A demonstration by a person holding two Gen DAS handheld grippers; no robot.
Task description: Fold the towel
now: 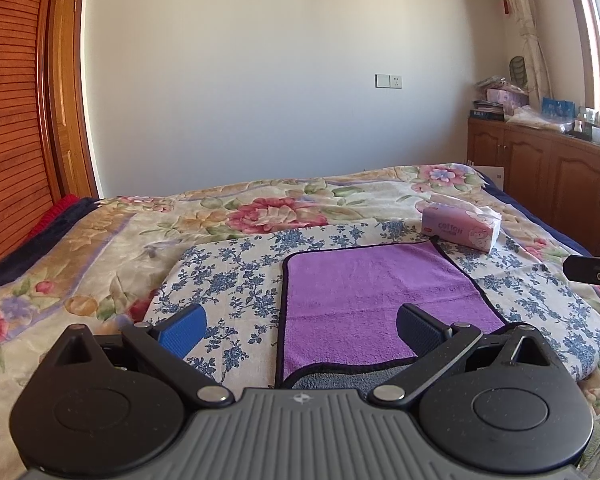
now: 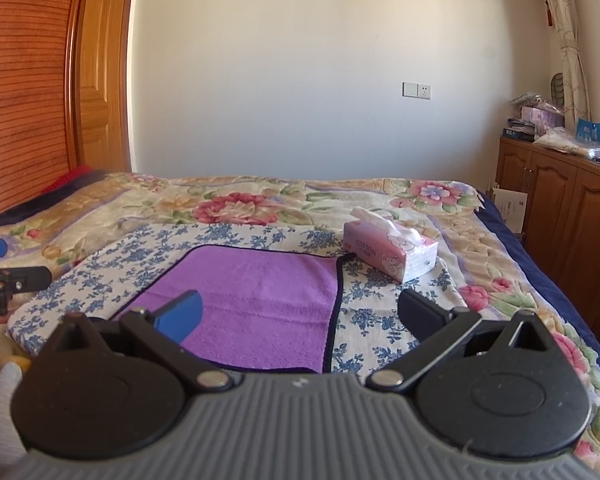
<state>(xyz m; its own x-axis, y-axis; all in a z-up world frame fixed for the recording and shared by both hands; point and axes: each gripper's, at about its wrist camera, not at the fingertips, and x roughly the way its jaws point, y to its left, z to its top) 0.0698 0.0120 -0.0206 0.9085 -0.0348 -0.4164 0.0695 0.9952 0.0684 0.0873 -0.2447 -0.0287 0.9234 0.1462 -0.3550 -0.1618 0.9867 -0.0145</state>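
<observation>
The purple towel [image 1: 380, 304] lies flat on a blue-flowered cloth [image 1: 228, 280] on the bed [image 1: 100, 236], with a tissue box [image 1: 460, 226] just beyond its far right corner. The left gripper [image 1: 300, 328] and right gripper [image 2: 300, 316] both hover over its near edge, spread wide and holding nothing. A grey layer shows under the near edge, perhaps the towel's underside.

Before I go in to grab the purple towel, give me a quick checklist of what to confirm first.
1. Left gripper open and empty: ok.
2. Right gripper open and empty: ok.
3. Purple towel lying flat on the blue floral cloth: ok, though the near edge shows a grey underside.
4. Tissue box off the towel: ok, but close to its far right corner.
5. Left gripper straddling the towel's left edge: ok.
6. Near corners free to pinch: cannot tell, gripper bodies hide them.
</observation>
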